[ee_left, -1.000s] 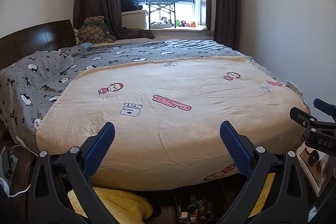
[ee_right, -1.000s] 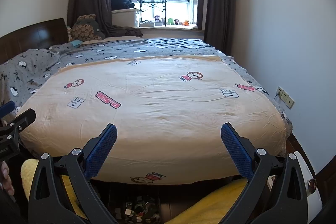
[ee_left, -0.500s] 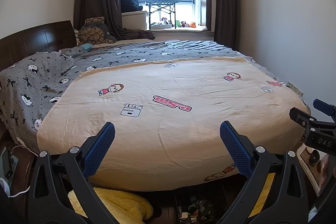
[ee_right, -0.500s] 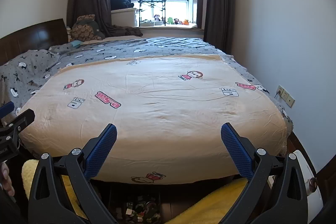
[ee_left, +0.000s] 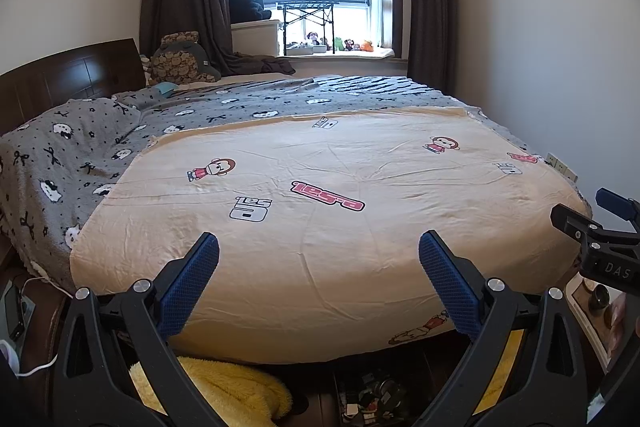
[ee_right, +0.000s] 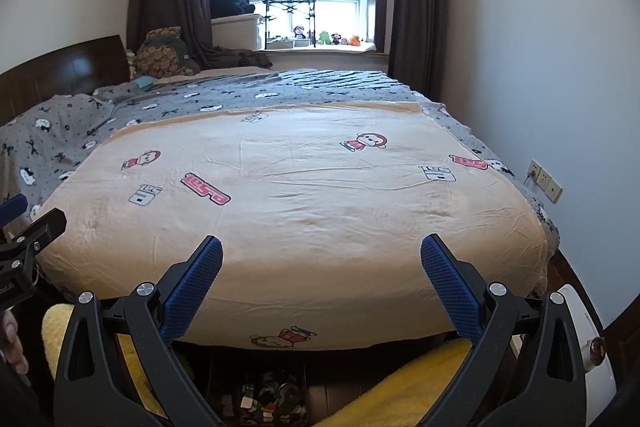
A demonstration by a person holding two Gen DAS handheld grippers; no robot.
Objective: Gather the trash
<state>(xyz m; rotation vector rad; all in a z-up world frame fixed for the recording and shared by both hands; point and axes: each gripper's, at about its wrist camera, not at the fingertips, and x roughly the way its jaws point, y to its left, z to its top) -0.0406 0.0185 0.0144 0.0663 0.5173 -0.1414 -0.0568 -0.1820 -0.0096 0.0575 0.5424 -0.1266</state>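
1. Left gripper (ee_left: 319, 253): jaws wide, empty, above the bed (ee_left: 320, 227) edge.
2. Right gripper (ee_right: 321, 255): jaws wide, empty.
3. Trash (ee_right: 272, 399): small clutter on the floor at 6 o'clock, under the bed.

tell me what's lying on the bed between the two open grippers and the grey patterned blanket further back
Only the cream cartoon-print sheet lies there: no loose item between the left gripper, the right gripper and the grey blanket. Both wrist views show it.

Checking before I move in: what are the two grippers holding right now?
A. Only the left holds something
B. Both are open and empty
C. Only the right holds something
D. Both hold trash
B: the left gripper and the right gripper both have fingers spread wide, with only the beige bedcover behind the gap.
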